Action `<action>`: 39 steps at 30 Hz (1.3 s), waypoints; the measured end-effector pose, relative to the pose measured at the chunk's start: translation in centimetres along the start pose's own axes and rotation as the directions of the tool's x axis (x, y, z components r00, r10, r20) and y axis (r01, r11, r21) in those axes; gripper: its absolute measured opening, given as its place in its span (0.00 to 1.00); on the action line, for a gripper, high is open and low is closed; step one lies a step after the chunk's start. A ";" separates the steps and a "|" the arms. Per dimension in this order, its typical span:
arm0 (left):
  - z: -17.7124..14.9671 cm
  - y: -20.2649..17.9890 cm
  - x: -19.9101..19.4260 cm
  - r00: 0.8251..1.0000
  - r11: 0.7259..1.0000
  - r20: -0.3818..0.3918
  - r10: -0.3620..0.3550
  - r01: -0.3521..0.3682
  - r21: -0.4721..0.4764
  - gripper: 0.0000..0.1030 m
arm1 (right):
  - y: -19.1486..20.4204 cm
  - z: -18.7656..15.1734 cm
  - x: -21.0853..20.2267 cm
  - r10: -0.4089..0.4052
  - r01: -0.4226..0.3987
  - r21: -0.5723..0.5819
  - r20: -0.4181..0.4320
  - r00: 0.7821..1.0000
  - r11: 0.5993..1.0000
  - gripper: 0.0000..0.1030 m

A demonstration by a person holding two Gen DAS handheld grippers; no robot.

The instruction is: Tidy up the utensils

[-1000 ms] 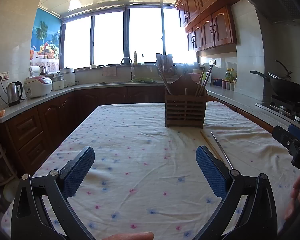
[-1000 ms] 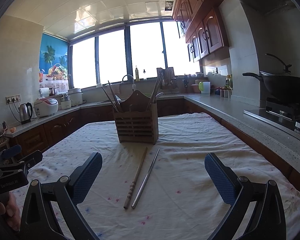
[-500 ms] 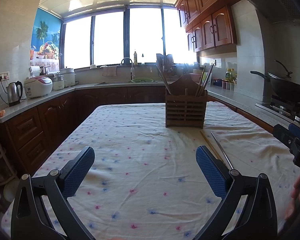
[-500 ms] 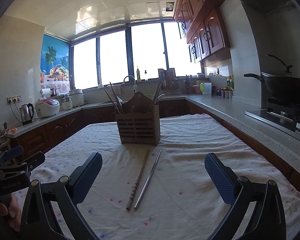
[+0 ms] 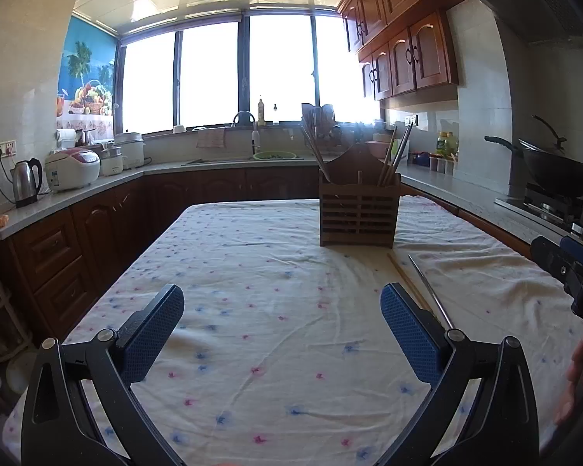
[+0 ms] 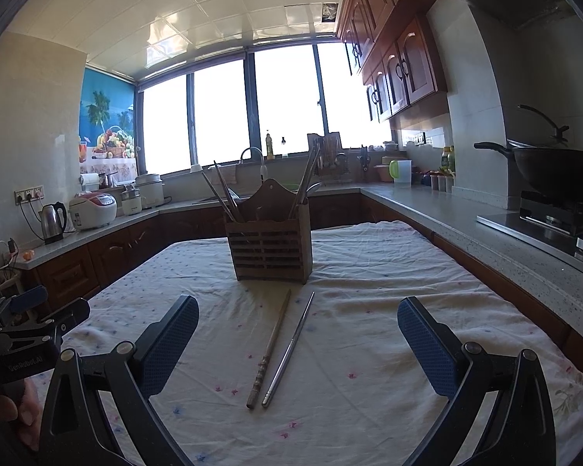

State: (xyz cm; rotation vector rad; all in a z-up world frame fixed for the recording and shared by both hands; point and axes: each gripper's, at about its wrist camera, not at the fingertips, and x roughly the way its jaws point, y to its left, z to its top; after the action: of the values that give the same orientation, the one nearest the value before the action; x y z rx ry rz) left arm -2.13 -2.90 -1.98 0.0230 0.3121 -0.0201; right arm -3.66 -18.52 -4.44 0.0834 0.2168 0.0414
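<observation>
A slatted wooden utensil holder [image 6: 270,246] stands upright on the table with several chopsticks in it; it also shows in the left wrist view [image 5: 358,211]. Two loose chopsticks lie side by side in front of it: a wooden one [image 6: 270,347] and a metal one [image 6: 289,349]. In the left wrist view the wooden one [image 5: 404,277] and the metal one [image 5: 427,287] run behind the right finger. My right gripper [image 6: 297,339] is open and empty, hovering over the two chopsticks. My left gripper [image 5: 281,328] is open and empty above bare cloth, left of them.
The table carries a white flower-print cloth [image 5: 252,272]. Dark wood counters run around the room, with a kettle [image 5: 25,182] and rice cooker [image 5: 74,169] at left, and a wok [image 6: 555,173] on a stove at right. The left gripper shows at lower left in the right view [image 6: 27,334].
The right gripper has moved slightly forward and lower toward the two chopsticks and the holder. The left gripper has barely moved.
</observation>
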 end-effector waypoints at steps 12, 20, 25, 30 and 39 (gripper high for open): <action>-0.1 0.0 -0.1 1.000 1.000 -0.003 -0.007 0.007 0.003 1.00 | 0.0 0.1 0.0 0.003 -0.003 0.003 0.001 1.000 1.000 1.00; 0.0 -0.1 0.0 1.000 1.000 -0.009 -0.011 0.011 0.002 1.00 | 0.0 0.1 -0.1 0.003 -0.003 0.002 0.001 1.000 1.000 1.00; 0.0 -0.1 0.1 1.000 1.000 -0.012 -0.013 0.013 0.001 1.00 | 0.1 0.1 0.0 0.002 -0.002 0.002 -0.002 1.000 1.000 1.00; 0.0 -0.1 0.2 1.000 1.000 -0.014 -0.014 0.014 0.001 1.00 | 0.2 0.2 -0.1 0.004 -0.004 0.002 -0.002 1.000 1.000 1.00; 0.0 -0.1 0.6 0.999 1.000 -0.028 -0.030 0.030 -0.002 1.00 | 0.2 0.2 0.0 0.004 -0.004 0.005 -0.004 1.000 1.000 1.00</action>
State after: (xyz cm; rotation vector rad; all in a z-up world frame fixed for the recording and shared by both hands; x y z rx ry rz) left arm -1.54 -3.05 -2.22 0.0168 0.3401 -0.0494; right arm -3.61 -18.35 -4.24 0.0890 0.2212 0.0454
